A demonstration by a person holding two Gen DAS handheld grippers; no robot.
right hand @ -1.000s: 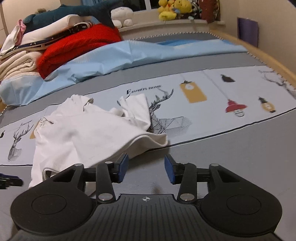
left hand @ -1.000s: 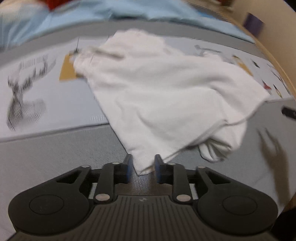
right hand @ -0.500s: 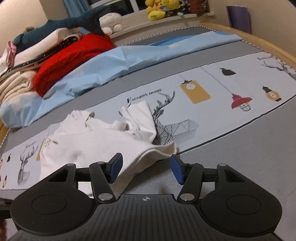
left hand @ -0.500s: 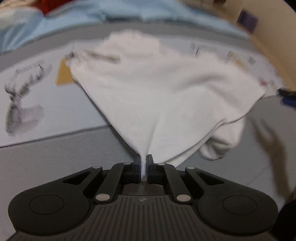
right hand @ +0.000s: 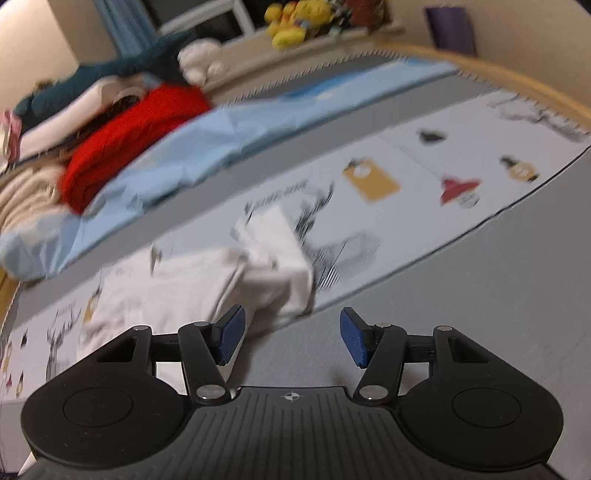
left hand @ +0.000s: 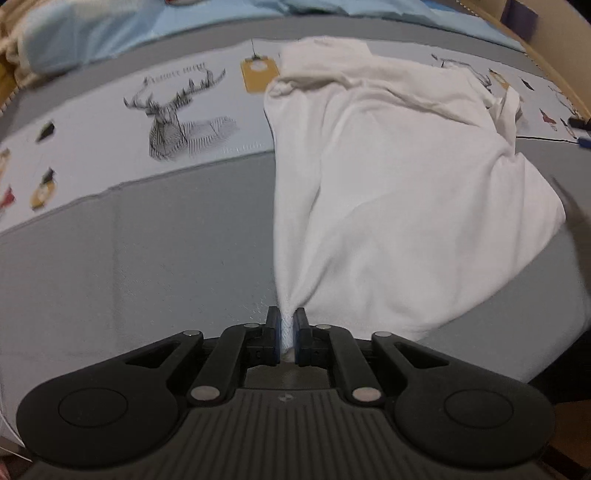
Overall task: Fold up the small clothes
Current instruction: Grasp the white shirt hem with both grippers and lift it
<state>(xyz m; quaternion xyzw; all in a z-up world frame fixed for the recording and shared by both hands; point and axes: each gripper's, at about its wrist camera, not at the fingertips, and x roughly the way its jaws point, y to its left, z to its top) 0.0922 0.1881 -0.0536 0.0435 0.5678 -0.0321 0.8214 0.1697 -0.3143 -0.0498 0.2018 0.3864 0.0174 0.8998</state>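
The left gripper (left hand: 287, 334) is clamped on a corner of the white garment (left hand: 399, 192), with a narrow strip of white cloth pinched between its blue-padded fingers (left hand: 274, 339), and the fabric fans out from that pinch toward the far side and the right. The garment lies crumpled on the bed (left hand: 147, 258), its near part on the plain grey band of the bed cover and its far part over the pale printed band, just beside a deer-head print (left hand: 177, 118) and touching the edge of a yellow tag print (left hand: 256, 74). A rumpled fold runs along the garment's far edge, and a loose flap sticks out at its right side. In the right wrist view, which is blurred, the right gripper (right hand: 291, 338) stands wide apart with nothing between its blue pads (right hand: 231, 334), hovering over the grey band just near the closest edge of the white garment (right hand: 192, 288). Behind the garment a light blue sheet (right hand: 221, 147) lies in wrinkles across the bed, and at the far left sits a pile of clothes with a red sweater (right hand: 125, 144) on its near side. Yellow plush toys (right hand: 291, 22) sit on a ledge beyond the bed, and a purple object (right hand: 448, 29) stands against the wall at the right.
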